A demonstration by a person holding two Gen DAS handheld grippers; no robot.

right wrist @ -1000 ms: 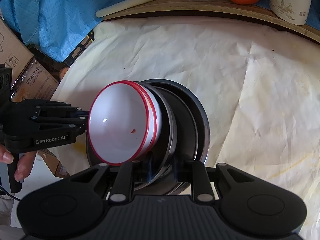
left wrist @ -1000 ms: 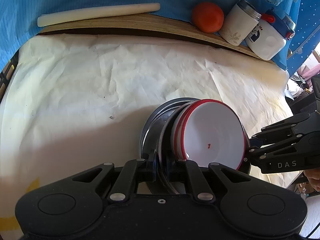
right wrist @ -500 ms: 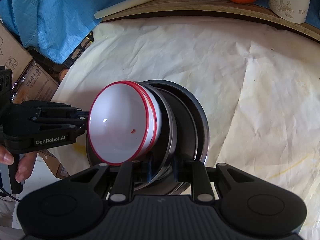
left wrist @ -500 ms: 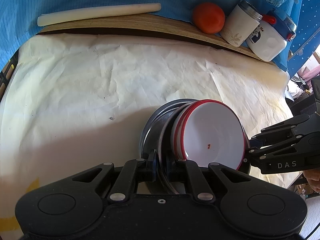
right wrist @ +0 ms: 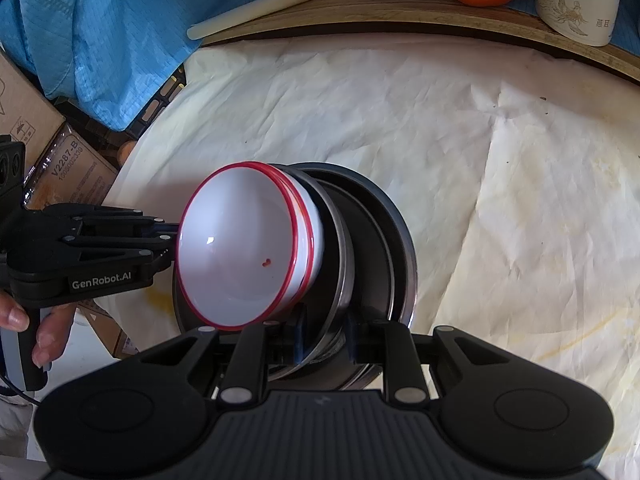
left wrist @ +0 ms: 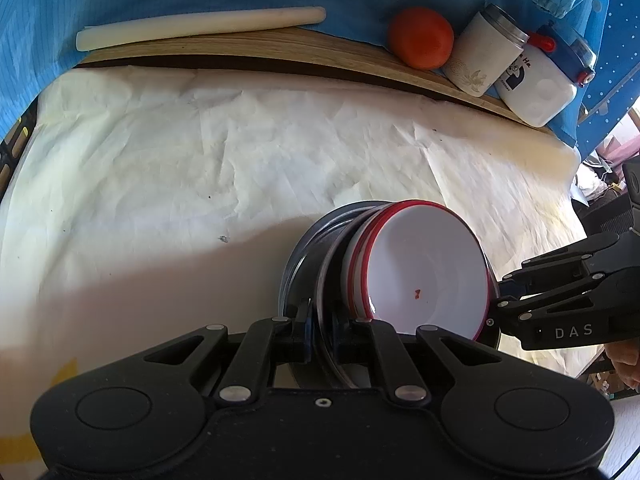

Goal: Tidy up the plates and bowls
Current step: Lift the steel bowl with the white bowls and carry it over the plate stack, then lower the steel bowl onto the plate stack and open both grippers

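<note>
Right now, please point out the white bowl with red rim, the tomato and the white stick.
white bowl [right wrist: 240,248], right wrist view, inner wall.
tomato [left wrist: 420,38], left wrist view, middle of its skin.
white stick [left wrist: 200,26], left wrist view, middle of its length.

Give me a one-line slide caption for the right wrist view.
Both grippers, right gripper and left gripper, clamp opposite rims of a tilted stack: red-rimmed white bowls nested in metal plates.
</note>
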